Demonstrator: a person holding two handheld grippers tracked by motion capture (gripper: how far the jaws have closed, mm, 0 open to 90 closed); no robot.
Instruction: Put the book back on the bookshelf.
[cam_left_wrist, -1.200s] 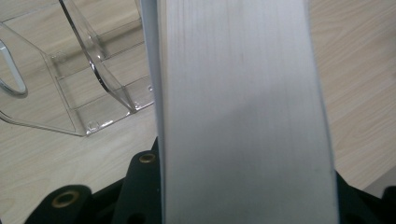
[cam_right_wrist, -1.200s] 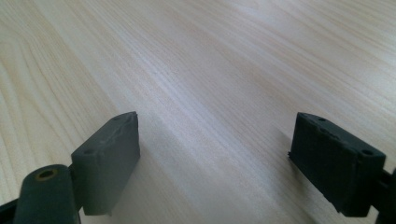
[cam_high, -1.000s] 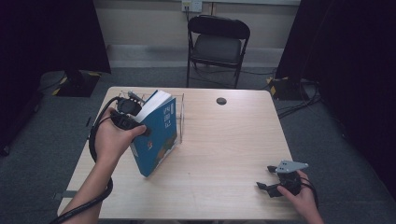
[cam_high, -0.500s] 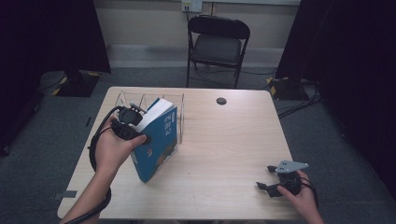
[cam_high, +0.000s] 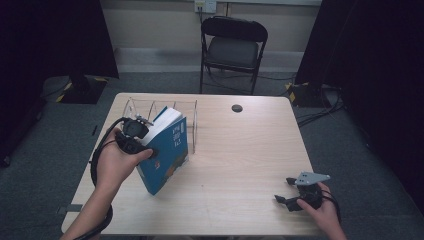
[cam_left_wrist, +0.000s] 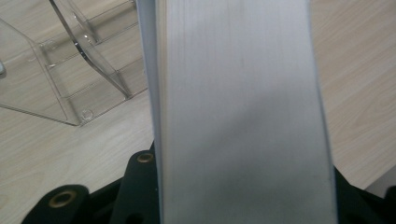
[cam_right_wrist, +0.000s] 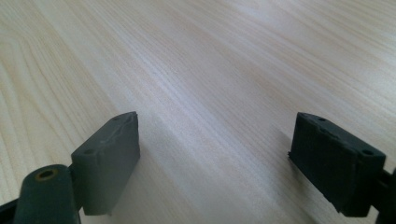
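Observation:
A thick blue book (cam_high: 167, 152) stands tilted on end at the left of the wooden table (cam_high: 240, 150). My left gripper (cam_high: 147, 150) is shut on it, one jaw on the blue cover. In the left gripper view the white page edge of the book (cam_left_wrist: 243, 116) runs up between the jaws. The book's top end leans by the clear plastic book rack (cam_high: 150, 107), whose dividers (cam_left_wrist: 88, 56) stand just left of the pages. Whether the book is inside a slot I cannot tell. My right gripper (cam_high: 283, 190) rests near the front right edge, open, with bare wood between its pads (cam_right_wrist: 109, 158).
A small black round disc (cam_high: 237, 108) sits near the table's far edge. A black folding chair (cam_high: 232, 50) stands beyond the table. Dark curtains hang at both sides. Cables from the left gripper loop over the table's left edge (cam_high: 95, 160).
The book and my left gripper have shifted slightly toward the near side of the table. The right gripper has not moved.

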